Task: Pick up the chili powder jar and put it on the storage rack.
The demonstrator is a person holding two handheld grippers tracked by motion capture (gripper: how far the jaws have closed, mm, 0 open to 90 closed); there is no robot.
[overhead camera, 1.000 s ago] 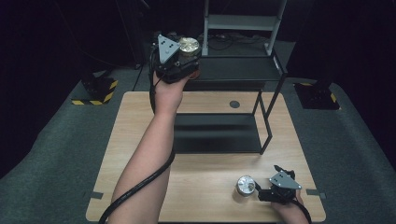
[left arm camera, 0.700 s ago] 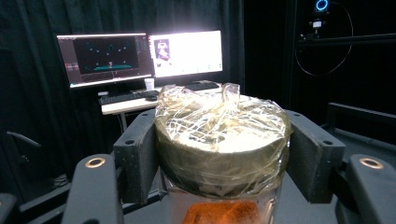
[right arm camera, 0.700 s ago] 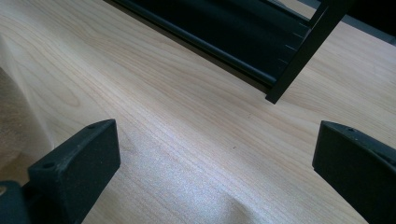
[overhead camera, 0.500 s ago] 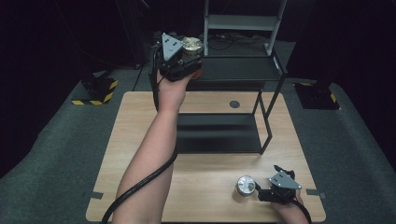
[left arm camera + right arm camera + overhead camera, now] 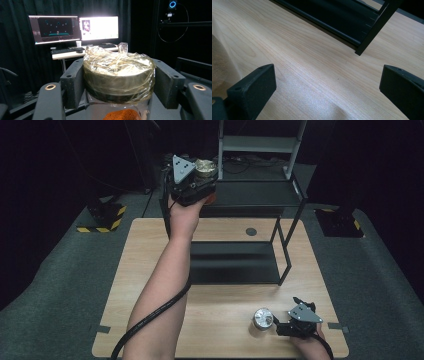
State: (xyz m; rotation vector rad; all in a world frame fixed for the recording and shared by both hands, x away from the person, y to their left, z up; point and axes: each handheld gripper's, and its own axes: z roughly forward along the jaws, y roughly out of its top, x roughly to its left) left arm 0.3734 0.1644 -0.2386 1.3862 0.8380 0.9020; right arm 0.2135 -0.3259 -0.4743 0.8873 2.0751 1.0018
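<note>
Ahead of the right gripper (image 5: 283, 325) bare table (image 5: 312, 65) is seen between its wide-open jaws; the rack (image 5: 352, 22) stands beyond, its leg (image 5: 372, 32) blocking further passage, and a tin (image 5: 262, 318) sits just beside

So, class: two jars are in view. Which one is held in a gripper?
The jar at the rack's top shelf, its lid wrapped in plastic film, is clamped by the left gripper. The other jar stands free on the table beside the open right gripper.

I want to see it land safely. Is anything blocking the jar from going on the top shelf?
Nothing visible blocks it. The left tongs grip the jar beside the black rack's top shelf, whose surface looks bare.
</note>
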